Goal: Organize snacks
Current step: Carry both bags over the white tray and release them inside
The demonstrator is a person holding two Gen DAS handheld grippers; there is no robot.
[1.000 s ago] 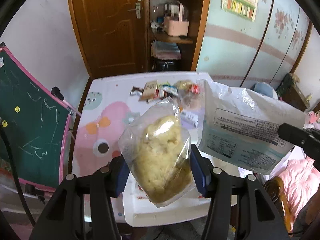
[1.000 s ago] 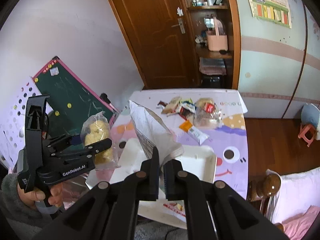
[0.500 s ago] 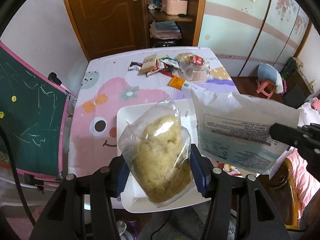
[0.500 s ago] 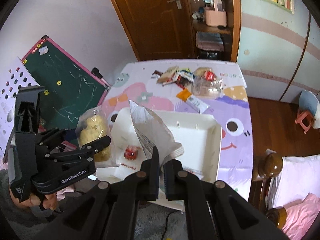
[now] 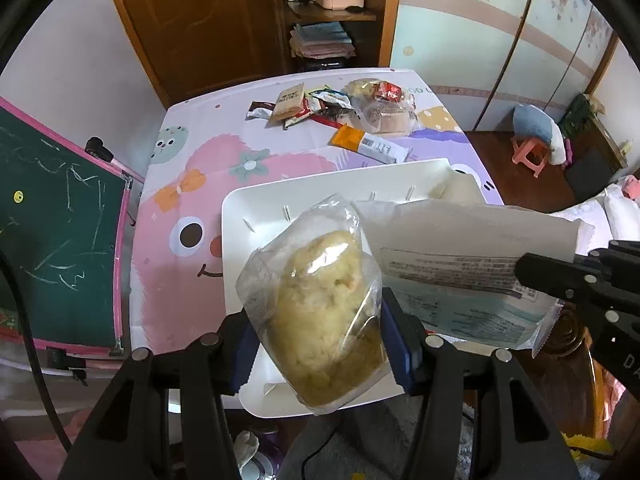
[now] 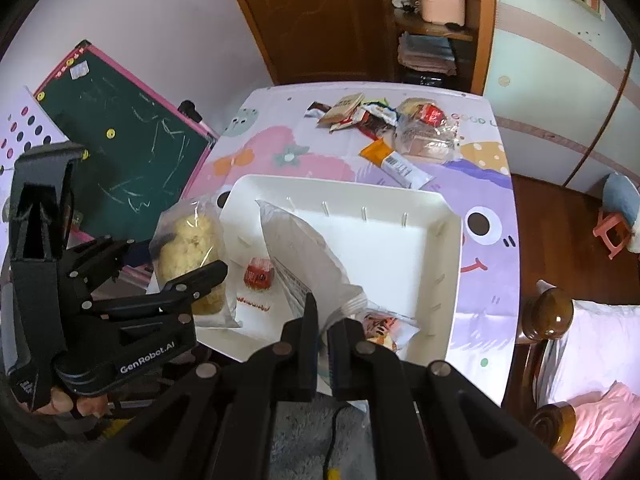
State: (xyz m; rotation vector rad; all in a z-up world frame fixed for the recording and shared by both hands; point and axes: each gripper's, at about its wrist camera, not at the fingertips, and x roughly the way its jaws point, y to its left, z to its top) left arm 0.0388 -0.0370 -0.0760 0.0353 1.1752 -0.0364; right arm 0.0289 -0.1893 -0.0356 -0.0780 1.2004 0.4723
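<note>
ok, left tongs (image 5: 320,332) clamp the clear bun bag (image 5: 320,320); right tongs (image 6: 323,328) pinched tight on white pouch (image 6: 304,252), both over the tray (image 6: 400,248).

White tray (image 6: 442,240) sitting on pastel pink/purple cartoon tablecloth (image 5: 208,184); clear bag (image 5: 320,312) showing yellow snack; white pouch (image 5: 472,276) w/ teal base, black print; orange-white wrapper (image 5: 370,145); green chalkboard (image 6: 120,136), pink frame

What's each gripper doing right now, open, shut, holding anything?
Left gripper: closed on the clear plastic bag of yellow crumbly snack.
Right gripper: shut on the white printed flat snack pouch.
</note>
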